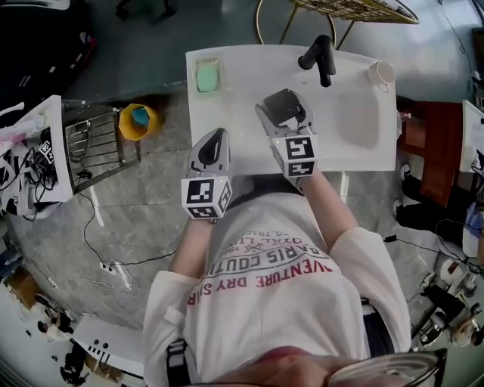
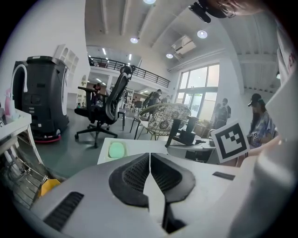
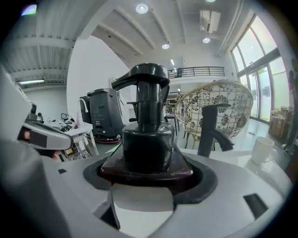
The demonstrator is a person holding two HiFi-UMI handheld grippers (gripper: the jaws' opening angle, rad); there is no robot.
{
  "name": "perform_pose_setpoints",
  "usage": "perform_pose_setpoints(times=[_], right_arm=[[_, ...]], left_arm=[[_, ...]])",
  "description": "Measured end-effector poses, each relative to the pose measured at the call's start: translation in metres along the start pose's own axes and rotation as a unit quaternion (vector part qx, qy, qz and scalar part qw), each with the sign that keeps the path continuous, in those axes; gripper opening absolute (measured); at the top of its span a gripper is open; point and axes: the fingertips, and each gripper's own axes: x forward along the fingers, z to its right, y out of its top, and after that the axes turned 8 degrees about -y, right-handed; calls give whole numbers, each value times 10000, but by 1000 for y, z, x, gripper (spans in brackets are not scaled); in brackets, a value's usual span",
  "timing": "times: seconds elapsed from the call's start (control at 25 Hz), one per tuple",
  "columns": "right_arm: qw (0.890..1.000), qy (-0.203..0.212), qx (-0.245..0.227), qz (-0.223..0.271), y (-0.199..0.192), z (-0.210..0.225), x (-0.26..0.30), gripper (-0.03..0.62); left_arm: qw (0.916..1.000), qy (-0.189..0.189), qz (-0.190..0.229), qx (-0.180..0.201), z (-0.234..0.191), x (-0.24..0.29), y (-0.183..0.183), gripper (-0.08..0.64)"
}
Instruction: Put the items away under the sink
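Holding dark pump bottle (image 3: pixel 148 139) upright in right gripper (image 1: pixel 284 109), jaws squeezing its wide shoulder so it is not slipping, above white sink top (image 1: pixel 231 83). Left gripper (image 2: pixel 150 174) is hovering near front edge, jaws pressed together, holding nothing (maybe free for helping below).

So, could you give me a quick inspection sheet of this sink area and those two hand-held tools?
Surface: white sink counter with a black faucet.
Job's things: dark pump bottle held up in the right tool; green soap and white mug sit on the counter.
Clutter: yellow bucket and wire rack to the left of the sink.
Grippers: left tool shut, nothing in it; right tool shut on the pump bottle.
Cables: power strip with a cord on the floor.
Surroundings: wicker chair behind the sink; office chair farther off.
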Motion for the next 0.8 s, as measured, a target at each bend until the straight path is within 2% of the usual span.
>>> perform_pose_setpoints(times=[0.24,0.36,0.8], right_arm=[[9996,-235,149,102,-16,-14,-81,379],[9996,-253,74,47,-26,-23,-118,379],[9984,-293,199,-443,-103,-16,-199,379]], left_arm=[[9996,36,242,165,21,-63,-10,28],[9996,18,268,84,30,-85,-24,28],[9992,-350,-78,-160,96,-93,-97,28]])
